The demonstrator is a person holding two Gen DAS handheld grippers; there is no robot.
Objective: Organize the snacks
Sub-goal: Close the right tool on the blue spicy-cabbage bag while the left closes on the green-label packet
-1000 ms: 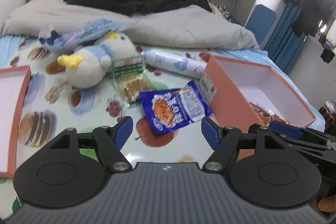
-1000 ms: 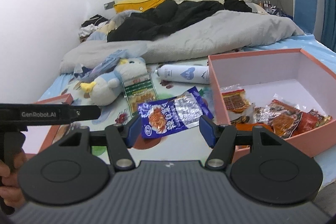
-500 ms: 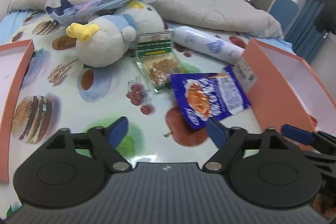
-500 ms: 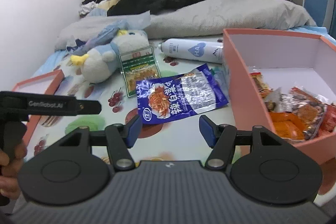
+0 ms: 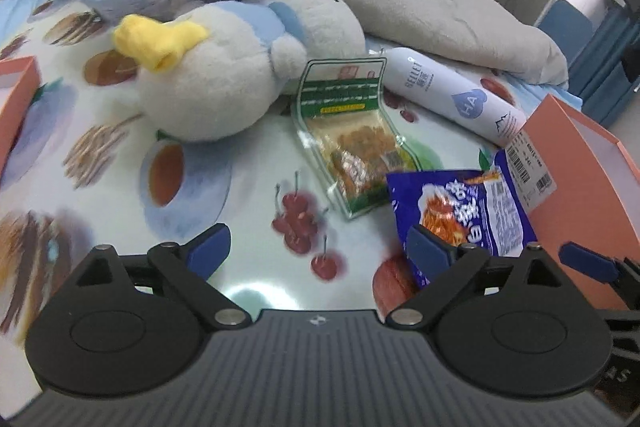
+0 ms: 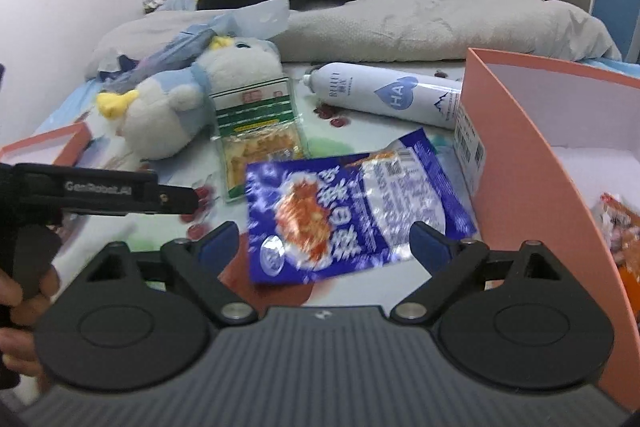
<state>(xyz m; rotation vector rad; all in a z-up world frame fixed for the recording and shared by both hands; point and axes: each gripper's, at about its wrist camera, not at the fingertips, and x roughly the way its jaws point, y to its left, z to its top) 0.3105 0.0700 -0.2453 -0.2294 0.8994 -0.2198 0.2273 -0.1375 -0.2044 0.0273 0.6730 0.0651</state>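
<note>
A blue snack packet (image 6: 352,211) lies flat on the printed sheet, just left of the orange box (image 6: 532,167). My right gripper (image 6: 324,235) hovers over its near edge with the jaws opening; the pads are not touching it. A clear-and-green snack packet (image 5: 352,143) lies ahead of my left gripper (image 5: 316,247). Its jaws are opening too, with only the cherry print between them. The left gripper's right fingertip overlaps the corner of the blue packet (image 5: 464,211) in its view. Several snack packets (image 6: 620,227) lie inside the box.
A plush duck (image 5: 224,67) and a white spray can (image 5: 452,99) lie behind the packets. The box lid (image 5: 16,95) sits at the far left. A grey blanket (image 6: 420,23) and dark clothes fill the back of the bed. A hand (image 6: 16,307) holds the left tool.
Both grippers have moved forward and down toward the packets, which now look larger and closer. Both pairs of jaws have spread wider.
</note>
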